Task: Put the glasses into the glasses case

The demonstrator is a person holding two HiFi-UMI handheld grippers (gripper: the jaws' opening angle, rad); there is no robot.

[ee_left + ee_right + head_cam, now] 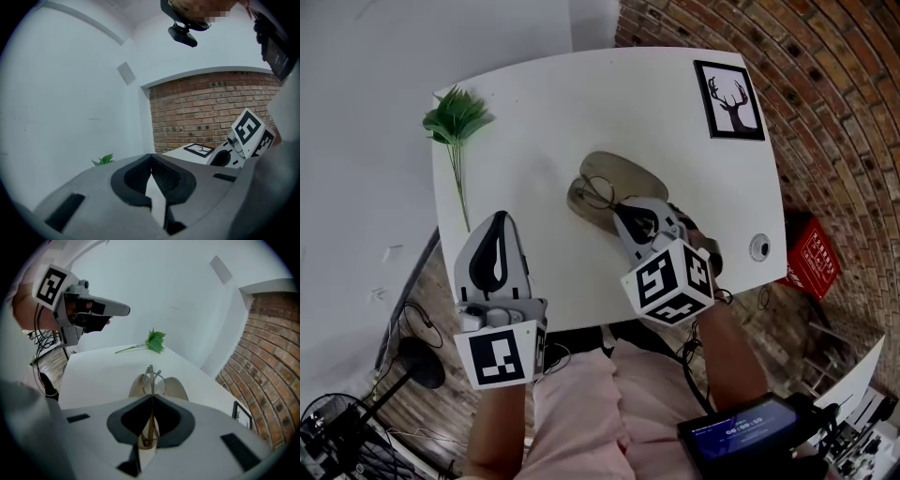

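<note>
Glasses (150,373): one thin wire pair, pinched by right gripper (151,398).
Case (174,387): one smooth beige oval, beyond it.
Left gripper (151,157): pressed together.

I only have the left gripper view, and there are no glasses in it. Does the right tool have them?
Observer: Yes, the right tool is shut on the glasses.
Operator: Where's the case?
Observer: The glasses case lies open on the white table, just beyond the right tool.
Operator: Are the glasses above it?
Observer: In the head view they overlap its nearer half; I can't tell whether they touch.
</note>
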